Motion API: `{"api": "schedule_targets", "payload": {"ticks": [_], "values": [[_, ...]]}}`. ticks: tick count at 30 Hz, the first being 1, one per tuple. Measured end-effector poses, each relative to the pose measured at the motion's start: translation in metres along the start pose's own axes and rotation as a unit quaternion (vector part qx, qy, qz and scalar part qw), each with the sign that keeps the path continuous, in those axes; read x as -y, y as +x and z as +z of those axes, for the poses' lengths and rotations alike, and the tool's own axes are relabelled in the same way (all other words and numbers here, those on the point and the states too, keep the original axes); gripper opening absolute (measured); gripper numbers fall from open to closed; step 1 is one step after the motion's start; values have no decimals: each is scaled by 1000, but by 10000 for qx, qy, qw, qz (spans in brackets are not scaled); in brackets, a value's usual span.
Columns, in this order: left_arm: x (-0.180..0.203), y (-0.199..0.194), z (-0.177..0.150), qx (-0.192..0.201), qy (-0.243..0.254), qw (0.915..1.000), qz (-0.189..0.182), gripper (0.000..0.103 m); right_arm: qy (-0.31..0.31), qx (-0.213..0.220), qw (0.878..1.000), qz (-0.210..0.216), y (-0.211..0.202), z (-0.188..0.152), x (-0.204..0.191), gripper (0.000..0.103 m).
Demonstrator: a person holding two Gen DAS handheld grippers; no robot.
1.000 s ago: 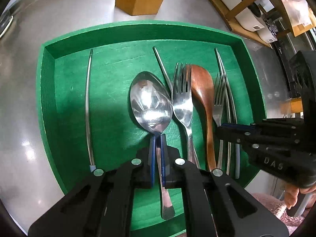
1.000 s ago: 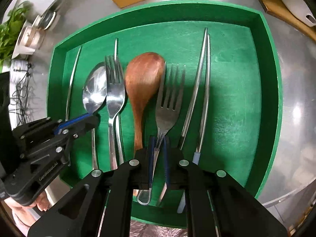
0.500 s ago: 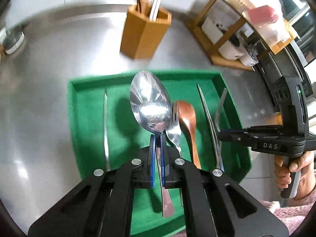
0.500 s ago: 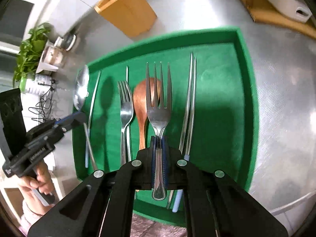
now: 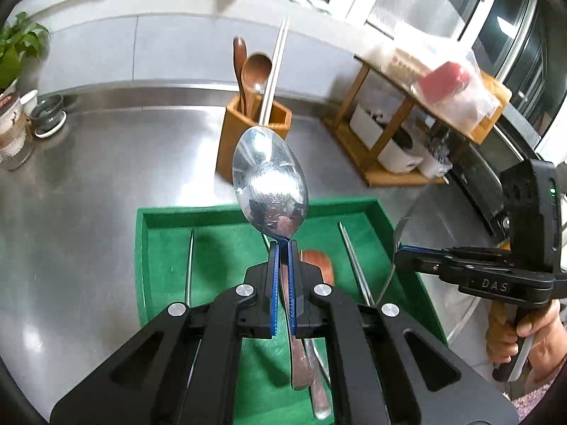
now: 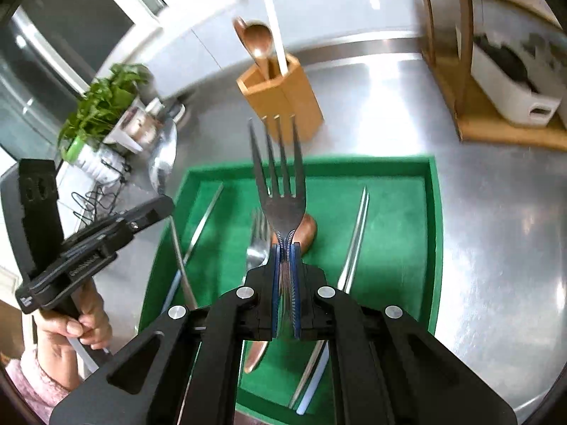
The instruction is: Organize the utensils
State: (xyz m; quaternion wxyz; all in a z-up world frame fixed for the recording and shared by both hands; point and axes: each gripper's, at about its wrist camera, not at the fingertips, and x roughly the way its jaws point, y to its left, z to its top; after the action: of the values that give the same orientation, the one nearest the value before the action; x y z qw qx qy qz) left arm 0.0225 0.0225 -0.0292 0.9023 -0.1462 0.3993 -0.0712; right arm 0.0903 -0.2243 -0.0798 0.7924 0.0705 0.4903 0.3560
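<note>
Steel spoon (image 5: pixel 270 180) is pinched at its neck by the closed left gripper (image 5: pixel 282 248), above the green tray (image 5: pixel 139 248); the closed right gripper (image 6: pixel 286 244) grips the fork (image 6: pixel 278 180) likewise. Either could pivot or slip from such narrow grips. Both risk clashing at the crowded wooden holder (image 5: pixel 253 138) near the table's (image 5: pixel 88 184) back edge; bare steel around it leaves approach room

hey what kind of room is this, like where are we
Most likely a home kitchen. The work goes on over a stainless steel counter, with a wooden utensil holder of spoons and chopsticks, a green tray of cutlery and a wooden rack holding white containers beside a window.
</note>
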Motion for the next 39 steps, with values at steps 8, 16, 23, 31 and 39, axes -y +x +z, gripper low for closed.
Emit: {"api": "schedule_targets", "payload": {"ticks": [8, 16, 23, 31, 39], "values": [[-2, 6, -1, -8, -144, 9999, 16, 3, -49, -254, 9996, -151, 13, 7, 2, 1], [-9, 7, -2, -122, -256, 9996, 20, 3, 166, -695, 9972, -217, 49, 29, 17, 59], [-18, 11, -8, -198, -452, 9988, 13, 3, -614, -912, 9921, -603, 73, 44, -1, 47], [-18, 10, -8, -182, -509, 9985, -39, 3, -984, -1285, 9823, -945, 107, 47, -8, 37], [-20, 10, -6, -173, -525, 9985, 15, 3, -961, -1350, 9819, -918, 107, 46, -9, 6]]}}
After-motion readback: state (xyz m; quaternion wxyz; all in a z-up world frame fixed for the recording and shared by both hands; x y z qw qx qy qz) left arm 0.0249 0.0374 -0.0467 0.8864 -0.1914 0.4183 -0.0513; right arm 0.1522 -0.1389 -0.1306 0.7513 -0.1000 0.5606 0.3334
